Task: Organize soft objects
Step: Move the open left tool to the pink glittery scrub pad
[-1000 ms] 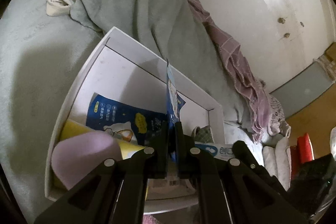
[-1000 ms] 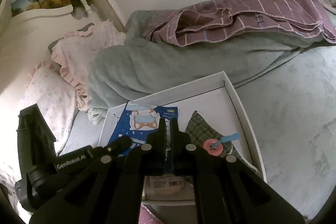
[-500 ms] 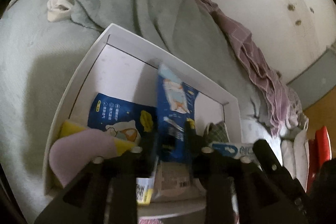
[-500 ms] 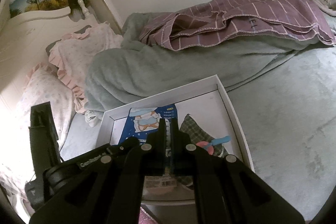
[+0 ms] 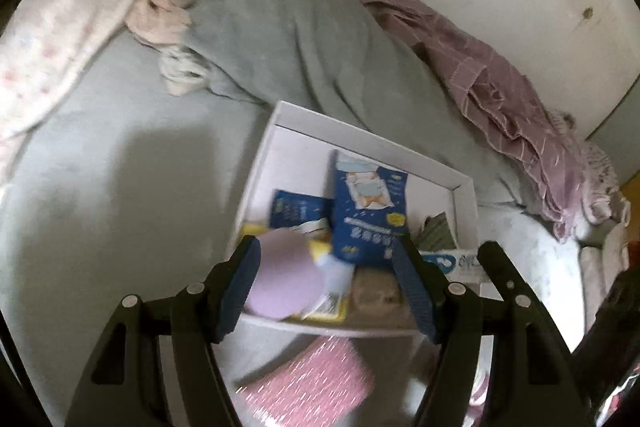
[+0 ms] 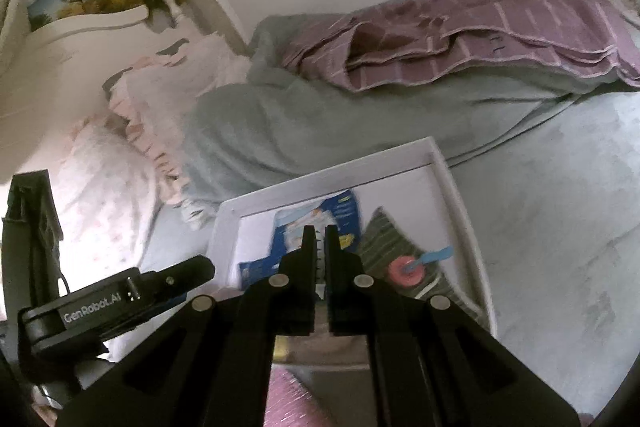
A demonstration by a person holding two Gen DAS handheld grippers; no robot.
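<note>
A white box lies on the grey-green bed. In it lie a blue packet, a second blue packet, a lilac pad, a yellow item and a checked cloth. My left gripper is open and empty, above the box's near end. My right gripper is shut with nothing between its fingers, over the same box. The blue packet and the checked cloth with a pink ring show there.
A grey-green blanket and a purple striped cloth are heaped behind the box. Pink ruffled pillows lie at the bed head. A pink glittery item lies below the box's near edge. The left gripper's body shows at the right view's left.
My left gripper opened and let go of the blue packet, which now lies flat in the box. The left gripper pulled back and up. The right gripper stayed shut.
</note>
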